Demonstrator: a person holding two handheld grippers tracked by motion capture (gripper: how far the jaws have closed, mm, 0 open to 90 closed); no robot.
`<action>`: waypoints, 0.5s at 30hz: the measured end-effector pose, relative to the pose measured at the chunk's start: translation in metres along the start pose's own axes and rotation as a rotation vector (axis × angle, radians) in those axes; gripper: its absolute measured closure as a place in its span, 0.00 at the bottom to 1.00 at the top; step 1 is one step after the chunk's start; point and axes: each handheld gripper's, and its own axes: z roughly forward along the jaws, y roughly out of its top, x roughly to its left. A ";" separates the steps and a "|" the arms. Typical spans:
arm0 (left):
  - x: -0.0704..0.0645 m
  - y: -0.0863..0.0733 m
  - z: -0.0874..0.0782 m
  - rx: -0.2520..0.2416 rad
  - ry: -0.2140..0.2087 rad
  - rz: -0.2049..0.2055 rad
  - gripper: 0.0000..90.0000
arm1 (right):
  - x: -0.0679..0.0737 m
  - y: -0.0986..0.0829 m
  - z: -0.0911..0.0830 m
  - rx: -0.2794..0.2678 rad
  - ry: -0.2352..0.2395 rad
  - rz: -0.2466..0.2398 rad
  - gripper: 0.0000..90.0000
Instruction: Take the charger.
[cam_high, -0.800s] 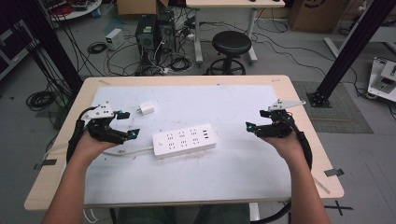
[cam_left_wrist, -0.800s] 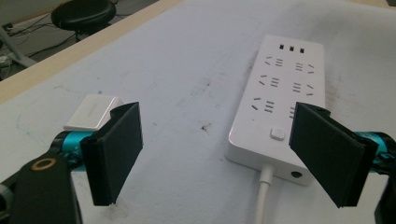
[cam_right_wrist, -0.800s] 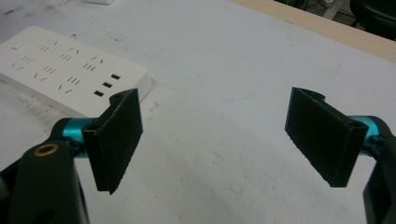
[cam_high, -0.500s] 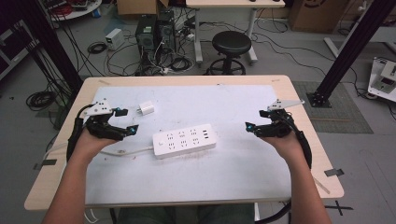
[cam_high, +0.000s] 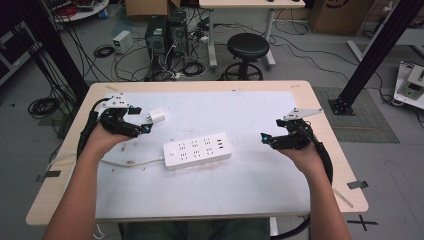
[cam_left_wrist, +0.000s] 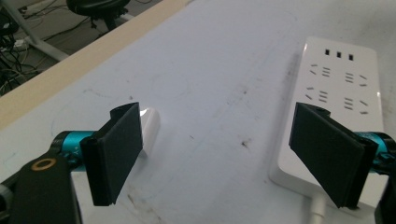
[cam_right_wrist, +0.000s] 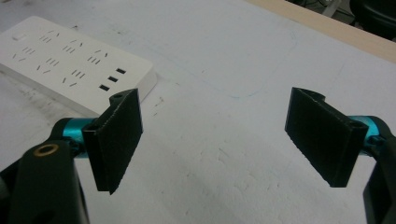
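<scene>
White power strip (cam_high: 198, 151) lay between both wide-open hand-held grippers, left (cam_high: 142, 124) nearing a small charger (cam_high: 157, 116), probably to plug it in.

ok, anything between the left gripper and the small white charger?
Nothing visible. In the high view the left gripper, jaws open, sits right beside the charger, with bare table cover between them. The power strip lies off to the other side, out of that path.

wooden-edged table (cam_high: 320, 125) with white mat (cam_high: 240, 110), white power strip (cam_high: 198, 150) mid-mat, small white charger (cam_high: 156, 116) upper left
</scene>
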 end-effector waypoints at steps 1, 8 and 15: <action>0.000 0.000 0.000 0.000 0.000 0.000 0.19 | 0.000 0.000 0.000 0.000 0.000 0.000 0.22; 0.028 0.003 0.025 0.073 0.022 0.011 0.19 | 0.002 0.002 0.002 -0.004 0.002 -0.008 0.22; 0.048 -0.002 0.045 0.097 0.011 -0.011 0.19 | 0.003 0.001 0.004 0.012 0.008 -0.003 0.22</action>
